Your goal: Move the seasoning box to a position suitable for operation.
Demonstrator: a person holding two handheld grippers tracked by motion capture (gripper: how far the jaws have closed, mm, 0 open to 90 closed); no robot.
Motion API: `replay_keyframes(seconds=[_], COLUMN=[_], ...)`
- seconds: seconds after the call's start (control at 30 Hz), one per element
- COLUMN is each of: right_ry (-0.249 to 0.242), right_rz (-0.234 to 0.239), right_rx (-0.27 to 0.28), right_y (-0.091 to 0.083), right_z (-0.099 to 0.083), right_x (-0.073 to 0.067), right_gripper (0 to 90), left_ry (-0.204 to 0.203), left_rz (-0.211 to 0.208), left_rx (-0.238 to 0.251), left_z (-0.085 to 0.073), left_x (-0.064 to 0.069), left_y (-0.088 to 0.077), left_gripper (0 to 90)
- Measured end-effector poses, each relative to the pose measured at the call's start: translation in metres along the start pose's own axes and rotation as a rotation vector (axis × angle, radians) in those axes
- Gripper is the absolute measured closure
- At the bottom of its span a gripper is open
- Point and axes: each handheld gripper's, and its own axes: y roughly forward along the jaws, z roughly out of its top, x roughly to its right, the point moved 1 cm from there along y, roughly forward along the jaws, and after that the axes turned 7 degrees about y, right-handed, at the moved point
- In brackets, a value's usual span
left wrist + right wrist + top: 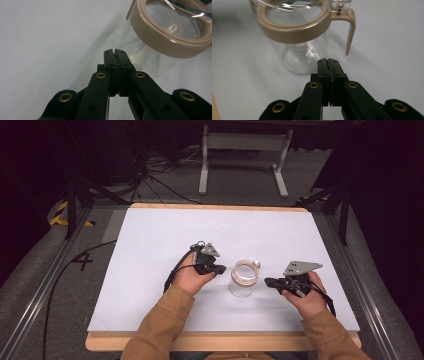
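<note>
White board covers the table [150,270] under the high camera, with a wooden edge along its near side and dark floor, cables and a grey stand beyond its far side. Nearest the person, two tan sleeves come in from the bottom. The left gripper [220,269] sits just left of centre and the right gripper [268,282] just right of centre, both pointing inward. Each pair of jaws is pressed together with nothing between them, as each gripper view shows: left gripper [115,51], right gripper [328,60].

Between the two tips stands the glass jar [243,279], upright on the board, its long axis vertical, with a tan ring around the mouth and a clear hinged lid. The left tips are near the jar wall; the right tips stand a little farther off. Seen from the right gripper, a tan clasp lever [350,30] hangs down the jar's far side.

The left hand looks slightly better placed to reach first. Either pair of jaws would have to spread before taking the wall or the lever.
</note>
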Motion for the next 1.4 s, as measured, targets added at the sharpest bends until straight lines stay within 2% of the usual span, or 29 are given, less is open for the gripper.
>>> replay_keyframes(seconds=[0.17, 0.37, 0.5, 0.6, 0.73, 0.97, 1.0, 1.1, 1.2, 1.4], right_ry=[0.030, 0.036, 0.060, 0.052, 0.057, 0.056, 0.055, 0.055, 0.075, 0.072], right_rz=[-0.047, -0.049, -0.030, -0.042, -0.023, -0.027, -0.028, -0.025, 0.002, 0.026], right_rx=[0.064, 0.075, 0.076, 0.074, 0.066, 0.063, 0.064, 0.076, 0.104, 0.123], right_y=[0.005, 0.014, 0.021, 0.025, 0.031, 0.037, 0.038, 0.042, 0.044, 0.053], right_z=[0.000, 0.003, 0.005, 0.007, 0.009, 0.013, 0.014, 0.017, 0.023, 0.032], right_x=[0.006, 0.014, 0.018, 0.021, 0.022, 0.027, 0.028, 0.030, 0.033, 0.039], right_gripper=[90.0, 90.0, 90.0, 90.0, 90.0, 90.0, 90.0, 90.0, 90.0, 90.0], left_ry=[-0.011, -0.026, -0.043, -0.058, -0.064, -0.084, -0.081, -0.087, -0.100, -0.124], left_rz=[0.011, 0.032, 0.047, 0.058, 0.072, 0.086, 0.088, 0.094, 0.106, 0.126], left_rx=[0.016, 0.035, 0.040, 0.045, 0.047, 0.056, 0.046, 0.042, 0.041, 0.034], left_z=[-0.001, -0.006, -0.012, -0.016, -0.020, -0.028, -0.029, -0.034, -0.040, -0.052], left_x=[0.001, 0.002, 0.001, 0.001, 0.001, 0.003, 0.003, 0.004, 0.006, 0.009], left_y=[-0.009, -0.024, -0.034, -0.040, -0.045, -0.051, -0.053, -0.057, -0.062, -0.073], left_gripper=[86.8, 84.8, 83.9, 83.3, 83.1, 82.4, 82.2, 81.8, 81.3, 81.1])
